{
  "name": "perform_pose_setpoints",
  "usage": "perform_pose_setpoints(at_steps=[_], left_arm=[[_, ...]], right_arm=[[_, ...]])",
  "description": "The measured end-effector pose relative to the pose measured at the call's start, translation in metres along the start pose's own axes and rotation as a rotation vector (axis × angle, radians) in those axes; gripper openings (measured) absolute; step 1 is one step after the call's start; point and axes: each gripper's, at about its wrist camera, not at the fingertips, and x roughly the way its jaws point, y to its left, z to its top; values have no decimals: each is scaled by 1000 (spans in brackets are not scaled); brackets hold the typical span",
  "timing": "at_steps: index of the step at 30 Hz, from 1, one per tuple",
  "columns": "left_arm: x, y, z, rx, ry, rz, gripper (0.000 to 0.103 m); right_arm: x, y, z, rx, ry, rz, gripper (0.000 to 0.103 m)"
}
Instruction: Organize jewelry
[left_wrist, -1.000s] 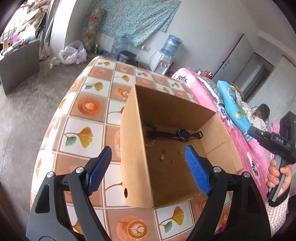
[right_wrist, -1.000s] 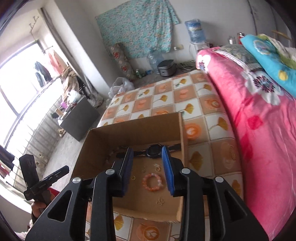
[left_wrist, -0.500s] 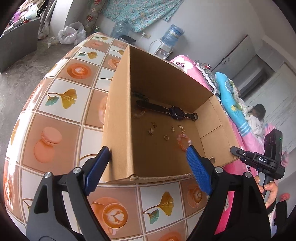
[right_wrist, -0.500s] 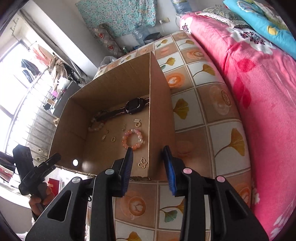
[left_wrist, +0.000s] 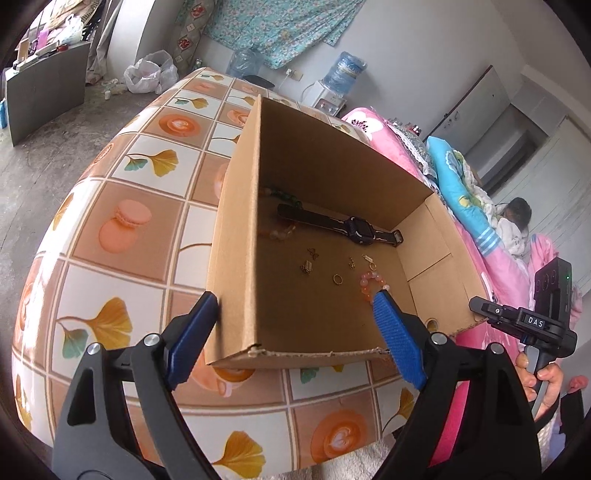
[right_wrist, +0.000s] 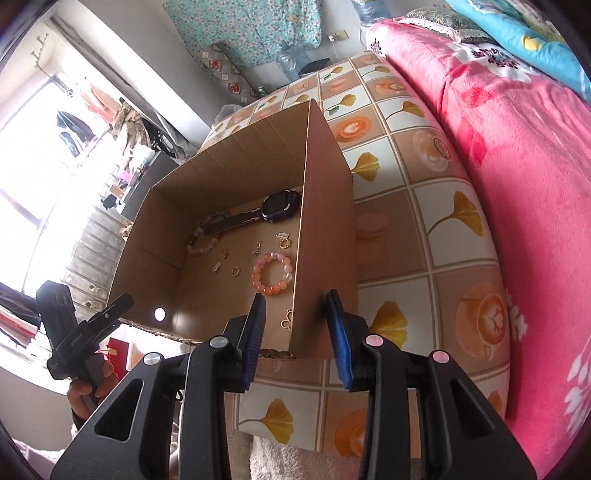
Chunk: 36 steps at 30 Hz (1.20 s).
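An open cardboard box (left_wrist: 236, 236) (right_wrist: 325, 221) stands on the patterned table. Inside lie a dark watch (left_wrist: 354, 226) (right_wrist: 275, 210), an orange bead bracelet (left_wrist: 371, 282) (right_wrist: 272, 272), a second bead bracelet (right_wrist: 201, 242), a gold ring (left_wrist: 337, 279) (right_wrist: 235, 271) and several small gold pieces. My left gripper (left_wrist: 295, 317) is open and empty, its fingers astride the box's near left corner. My right gripper (right_wrist: 296, 308) is open and empty, its fingers either side of the box's right wall, not touching it.
The table (left_wrist: 122, 221) (right_wrist: 424, 229) has an orange and white tile cloth. A pink blanketed bed (right_wrist: 517, 166) (left_wrist: 480, 258) lies along the right side. A water dispenser (left_wrist: 332, 85) and bags stand by the far wall.
Both grippers have pulled back and lowered from over the box to its near edge. Both stay open and empty. The jewelry has not moved.
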Motion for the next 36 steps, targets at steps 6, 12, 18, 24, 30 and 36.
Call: perform_pose_setpoints(at_steps=[6, 12, 18, 24, 30, 36], left_arm=[[-13, -8, -23, 36, -3, 23, 82], [-17, -10, -29, 19, 0, 31, 82], [-24, -10, -35, 27, -13, 26, 82], [-73, -18, -51, 88, -154, 95, 84], [-107, -34, -74, 135, -165, 135, 91], [-97, -66, -93, 214, -146, 205, 95]], right_arm=[[-11, 1, -22, -9, -10, -11, 34], [-17, 5, -36, -7, -35, -33, 35], [-24, 1, -43, -2, -61, -24, 35], [-77, 20, -63, -92, -213, -70, 48], [-98, 52, -105, -258, -228, -71, 82], [-48, 75, -128, -284, -90, -120, 86]])
